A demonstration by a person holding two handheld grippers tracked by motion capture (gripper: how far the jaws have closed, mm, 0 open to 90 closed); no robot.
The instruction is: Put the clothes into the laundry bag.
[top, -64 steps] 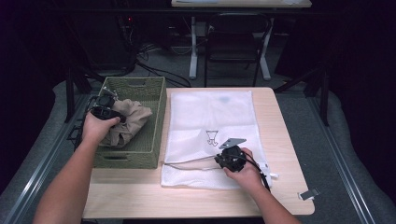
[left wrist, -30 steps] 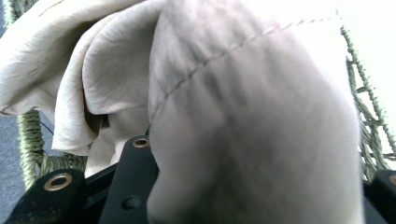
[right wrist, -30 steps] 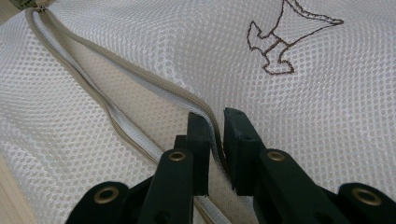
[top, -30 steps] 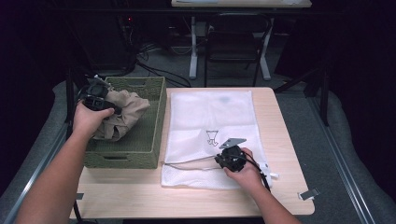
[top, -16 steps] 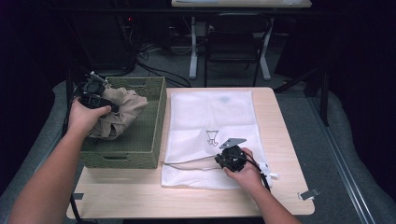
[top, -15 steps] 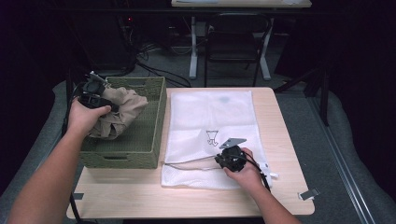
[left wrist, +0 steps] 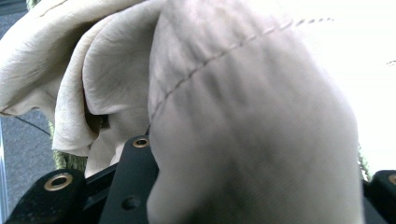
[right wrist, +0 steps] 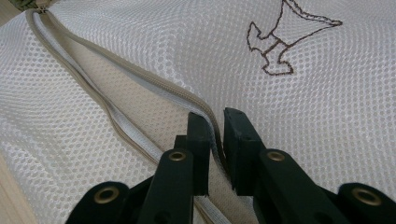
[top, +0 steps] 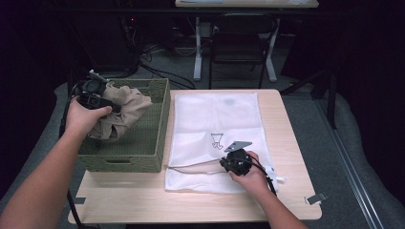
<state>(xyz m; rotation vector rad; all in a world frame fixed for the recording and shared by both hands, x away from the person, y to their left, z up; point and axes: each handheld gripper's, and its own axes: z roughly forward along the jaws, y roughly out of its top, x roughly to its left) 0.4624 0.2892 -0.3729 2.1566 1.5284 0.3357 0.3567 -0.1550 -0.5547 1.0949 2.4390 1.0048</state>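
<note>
Meanwhile the left gripper (top: 95, 95) holds the beige cloth (top: 125, 107), apparently clamped, above the green basket (top: 143, 143); right of the basket, the right gripper (right wrist: 215, 140) pinches the mesh bag (top: 215, 119)'s zipper edge (right wrist: 140, 79).

Open desk along the near edge, crowded in the middle

Bare desk (top: 143, 200) in front of the basket (top: 138, 143) and mesh bag (top: 215, 124), free to cross. Basket walls fencing the left side, beige cloth (top: 122, 112) bulging above the rim beside the left tool (top: 95, 98). Bag spread flat over the centre, right tool (top: 228, 164) pinching its zipper edge (right wrist: 140, 79). Narrow bare strip along the right edge.
</note>
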